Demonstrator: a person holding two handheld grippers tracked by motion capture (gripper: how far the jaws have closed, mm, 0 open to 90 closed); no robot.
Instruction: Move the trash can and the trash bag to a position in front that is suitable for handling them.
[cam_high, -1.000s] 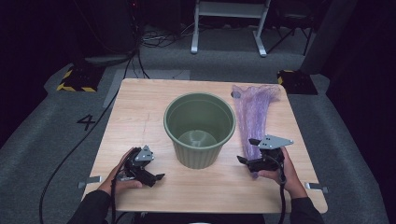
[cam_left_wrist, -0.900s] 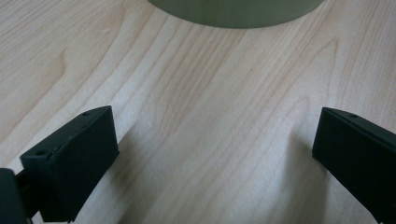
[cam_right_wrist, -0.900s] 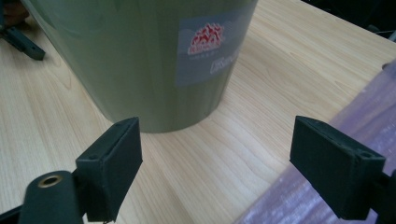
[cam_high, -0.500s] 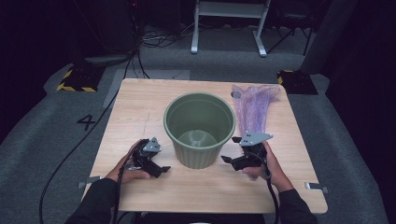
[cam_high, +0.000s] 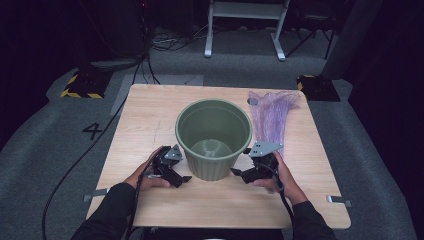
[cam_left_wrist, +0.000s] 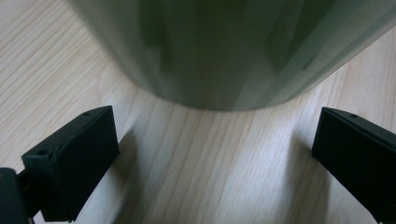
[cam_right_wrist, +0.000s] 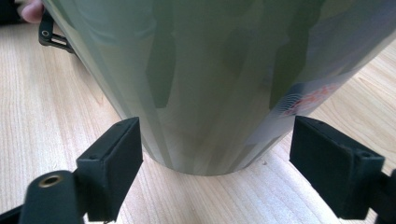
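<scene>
The left tongs (cam_high: 184, 177) are held wide, with nothing between the jaws. They are pointed at the low left side of the green bucket (cam_high: 214, 137), just beside it. The right tongs (cam_high: 239, 173) are wide as well and hold nothing. They are pointed at the low right side of the bucket, so close that a touch cannot be ruled out.

The bucket is stood upright near the middle of the table (cam_high: 145, 107), a little toward the near edge. Nothing can be seen inside it. A purple net bag (cam_high: 272, 117) is laid flat on the far right of the table, just beside the bucket.

It looks as if the bucket is about to be taken from both sides. Some things could go wrong. The bucket is round and its wall looks smooth and shiny, so the jaws could slip off. It is much wider than either pair of jaws, so it can only be squeezed between the two tongs. If one side is pushed harder, the bucket could be slid away or tipped over. The low, narrow bottom is aimed at, and that makes tipping more likely.

The bucket looks like plastic, wider at the top. The table is pale wood with fine lines. The net bag looks soft and thin.
</scene>
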